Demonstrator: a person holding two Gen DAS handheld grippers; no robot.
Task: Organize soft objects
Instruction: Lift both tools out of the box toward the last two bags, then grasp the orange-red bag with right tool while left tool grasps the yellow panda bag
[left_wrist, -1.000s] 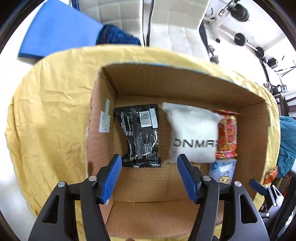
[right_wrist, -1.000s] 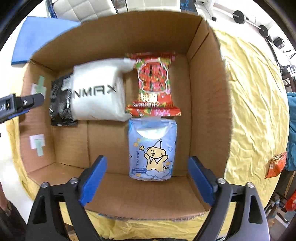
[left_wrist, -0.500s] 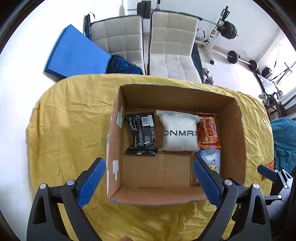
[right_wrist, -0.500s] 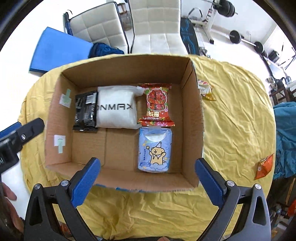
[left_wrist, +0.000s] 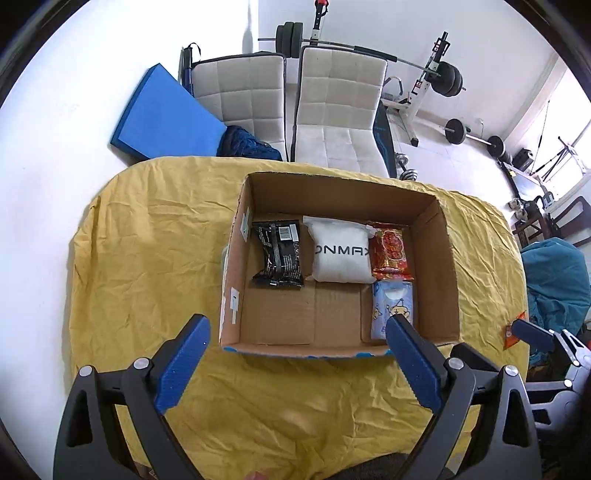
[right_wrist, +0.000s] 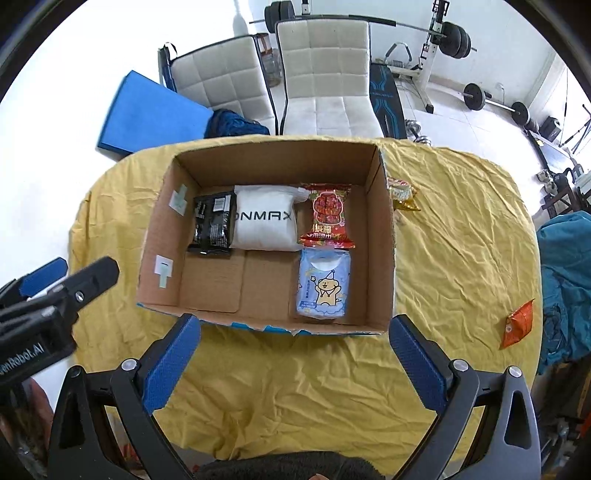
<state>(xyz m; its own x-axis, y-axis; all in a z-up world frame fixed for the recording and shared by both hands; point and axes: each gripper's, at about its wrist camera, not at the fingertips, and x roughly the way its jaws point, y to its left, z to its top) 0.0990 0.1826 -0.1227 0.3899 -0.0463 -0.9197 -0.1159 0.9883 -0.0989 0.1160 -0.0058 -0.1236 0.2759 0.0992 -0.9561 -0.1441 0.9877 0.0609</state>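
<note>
both tools (left_wrist: 297, 354) (right_wrist: 291, 354) gape empty above the cardboard box (right_wrist: 382, 236).

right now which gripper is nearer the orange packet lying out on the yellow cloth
Right. The orange packet lies just off the right gripper's right side on the cloth. The left gripper is farther, on the other side, near the box's left end.

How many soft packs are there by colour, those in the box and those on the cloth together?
Black pack: 1
White pack: 1
Red pack: 1
Light blue pack: 1
Orange pack: 1
Yellowish pack: 1
Total: 6
</note>
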